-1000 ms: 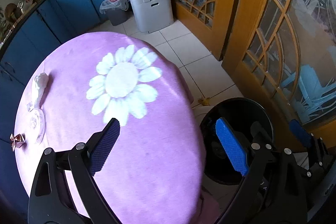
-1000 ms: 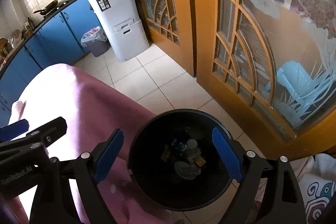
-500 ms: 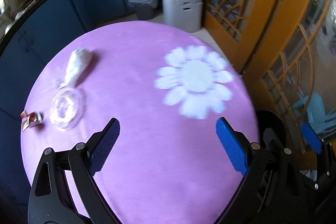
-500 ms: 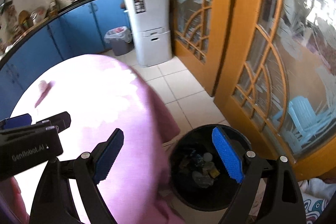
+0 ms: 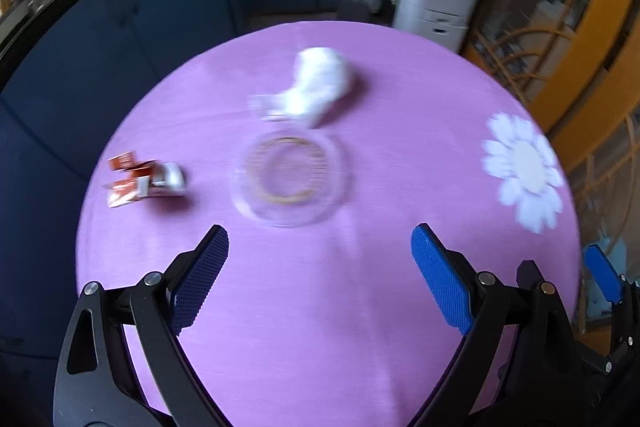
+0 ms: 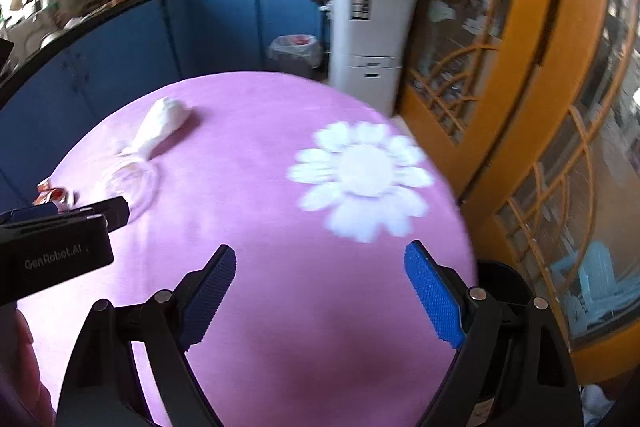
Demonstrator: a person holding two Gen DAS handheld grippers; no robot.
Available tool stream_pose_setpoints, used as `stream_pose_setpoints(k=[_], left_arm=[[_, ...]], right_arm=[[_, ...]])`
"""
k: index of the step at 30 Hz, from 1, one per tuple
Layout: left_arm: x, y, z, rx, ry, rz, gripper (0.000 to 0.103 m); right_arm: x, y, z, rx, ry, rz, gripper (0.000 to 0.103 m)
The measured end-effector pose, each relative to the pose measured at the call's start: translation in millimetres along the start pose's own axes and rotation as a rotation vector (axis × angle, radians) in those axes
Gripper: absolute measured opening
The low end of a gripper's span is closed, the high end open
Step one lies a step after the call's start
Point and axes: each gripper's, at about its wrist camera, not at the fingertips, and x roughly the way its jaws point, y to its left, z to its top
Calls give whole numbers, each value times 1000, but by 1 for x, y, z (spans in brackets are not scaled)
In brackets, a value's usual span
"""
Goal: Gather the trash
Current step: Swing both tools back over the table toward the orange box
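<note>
On the round purple-clothed table [image 5: 320, 307] lie a crumpled white tissue [image 5: 316, 87], a clear plastic lid [image 5: 290, 181] and a red-and-white wrapper [image 5: 144, 183]. My left gripper [image 5: 320, 279] is open and empty, just short of the lid. My right gripper [image 6: 320, 299] is open and empty over the near table, below the white flower print [image 6: 360, 179]. The right wrist view also shows the tissue [image 6: 160, 125], the lid [image 6: 132, 183], the wrapper [image 6: 52, 195] and the left gripper's body [image 6: 56, 251] at the left.
A black trash bin [image 6: 504, 283] stands on the floor at the table's right edge. Blue cabinets [image 6: 200, 27], a white appliance [image 6: 372, 39] and a small lined bin [image 6: 296, 51] stand behind. Orange glass doors [image 6: 520, 67] are at the right.
Both grippers have swung left from the black bin toward the table. The left one now faces the lid, tissue and wrapper, which look closer. Both stay open and empty.
</note>
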Motion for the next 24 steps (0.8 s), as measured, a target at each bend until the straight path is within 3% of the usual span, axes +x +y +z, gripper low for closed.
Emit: stream_pose_setpoints(k=[12, 24], left_arm=[[22, 111, 0, -156, 48, 61, 92], [47, 160, 9, -217, 90, 68, 92]], right_arm=[[22, 97, 7, -130, 57, 94, 84], [49, 155, 24, -190, 124, 163, 84]])
